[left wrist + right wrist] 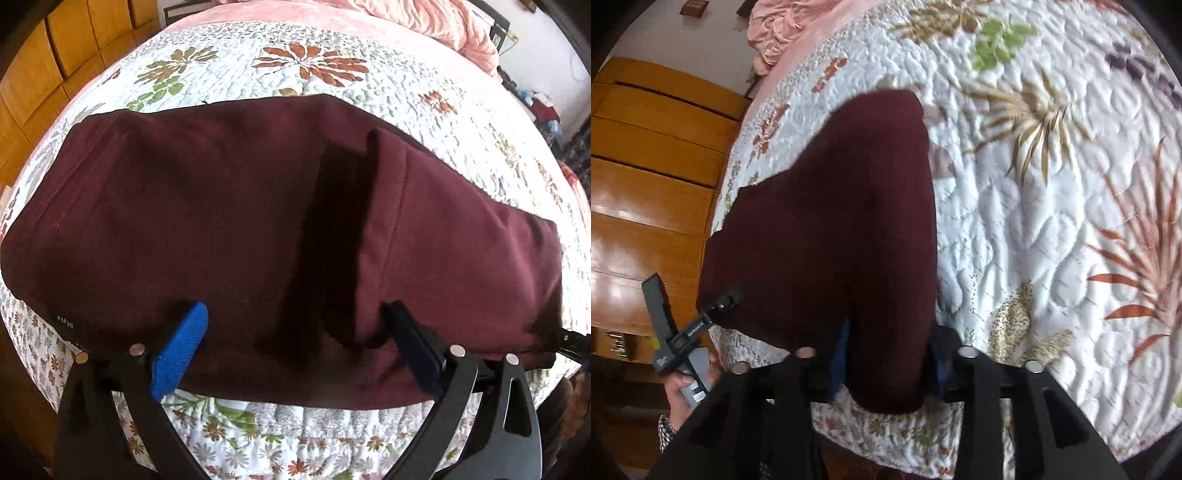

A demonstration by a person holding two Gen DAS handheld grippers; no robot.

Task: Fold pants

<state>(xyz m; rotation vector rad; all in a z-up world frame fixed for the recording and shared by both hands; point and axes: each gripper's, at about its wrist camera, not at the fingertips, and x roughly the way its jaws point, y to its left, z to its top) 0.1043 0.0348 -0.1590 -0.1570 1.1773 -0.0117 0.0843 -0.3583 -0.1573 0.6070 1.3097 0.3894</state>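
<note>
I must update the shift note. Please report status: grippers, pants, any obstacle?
Left gripper open over pants, pads apart. Right gripper shut on the pants' near edge. Pants folded on quilt. No obstacle seen.

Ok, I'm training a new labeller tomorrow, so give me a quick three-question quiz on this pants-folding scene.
1. True or false: the pants lie on a bare wooden floor.
2. The right gripper clasps: A a pillow, B the pants, C nothing.
3. Fill in: the jaws of the left gripper stand ___.
Key: 1 false, they lie on a quilt; 2 B; 3 open.
</note>
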